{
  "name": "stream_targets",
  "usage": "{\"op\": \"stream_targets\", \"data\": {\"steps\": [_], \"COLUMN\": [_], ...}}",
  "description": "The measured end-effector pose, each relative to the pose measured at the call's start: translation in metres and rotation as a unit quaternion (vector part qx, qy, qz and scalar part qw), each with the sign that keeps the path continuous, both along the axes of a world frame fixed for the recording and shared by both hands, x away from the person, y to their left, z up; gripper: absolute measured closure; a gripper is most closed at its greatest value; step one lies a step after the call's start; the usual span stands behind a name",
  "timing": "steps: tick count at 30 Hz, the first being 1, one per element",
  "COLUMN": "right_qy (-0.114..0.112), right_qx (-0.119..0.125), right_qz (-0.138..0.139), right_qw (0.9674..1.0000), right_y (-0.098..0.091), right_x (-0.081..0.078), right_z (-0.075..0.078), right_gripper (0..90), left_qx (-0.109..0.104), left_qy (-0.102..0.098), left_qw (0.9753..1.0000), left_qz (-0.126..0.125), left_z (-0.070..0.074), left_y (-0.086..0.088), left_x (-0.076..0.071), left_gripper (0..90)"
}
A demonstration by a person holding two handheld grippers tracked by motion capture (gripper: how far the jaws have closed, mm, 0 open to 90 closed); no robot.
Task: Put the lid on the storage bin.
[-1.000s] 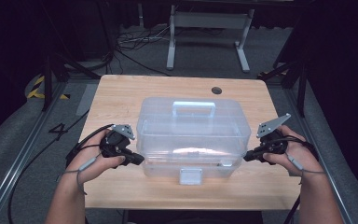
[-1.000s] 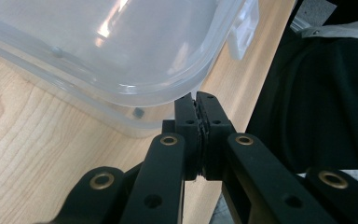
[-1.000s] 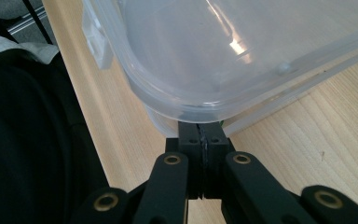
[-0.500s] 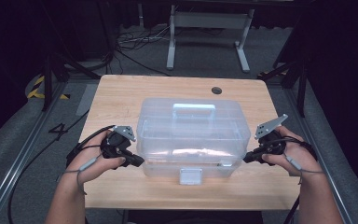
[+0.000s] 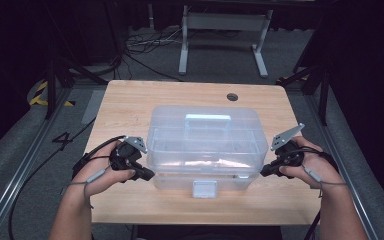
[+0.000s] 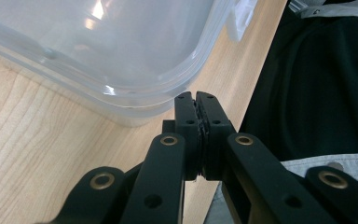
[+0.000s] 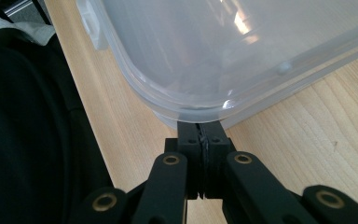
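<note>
Fingers (image 6: 204, 122) of the left gripper (image 5: 147, 175) are pressed together with nothing between them, their tips set at the near left corner of the clear plastic box (image 5: 203, 145). Fingers (image 7: 200, 140) of the right gripper (image 5: 265, 171) are likewise closed and empty, at the near right corner. Farther off, the box is seen at the middle of the wooden worktop (image 5: 130, 100), lid on, handle (image 5: 207, 119) flat.
</note>
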State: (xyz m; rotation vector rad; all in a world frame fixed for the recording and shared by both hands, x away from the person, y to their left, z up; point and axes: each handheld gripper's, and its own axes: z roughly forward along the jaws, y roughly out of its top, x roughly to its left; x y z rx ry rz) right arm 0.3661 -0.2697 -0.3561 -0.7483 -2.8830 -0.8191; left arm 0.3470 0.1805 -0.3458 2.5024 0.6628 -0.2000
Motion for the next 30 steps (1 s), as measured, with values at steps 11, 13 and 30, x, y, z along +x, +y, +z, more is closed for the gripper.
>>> {"op": "stream_targets", "data": {"steps": [11,13,30], "right_qy": [0.014,0.017,0.038], "right_qx": [-0.022,-0.026,-0.021], "right_qz": [0.007,0.008,0.009], "right_qw": [0.9996,0.9995,0.9990], "right_y": [0.000,0.000,-0.001], "right_x": [0.001,0.000,-0.001], "right_z": [-0.004,-0.004,-0.009], "right_gripper": [89.6,89.5,86.9], "left_qx": [0.004,0.004,0.014], "left_qy": [0.007,0.007,0.023], "left_qw": [1.0000,1.0000,0.9995], "left_qz": [-0.005,-0.005,-0.014], "left_z": [-0.003,-0.004,-0.012], "left_y": [-0.001,-0.002,-0.003], "left_x": [0.001,0.001,0.005], "left_gripper": [88.0,87.9,86.8]}}
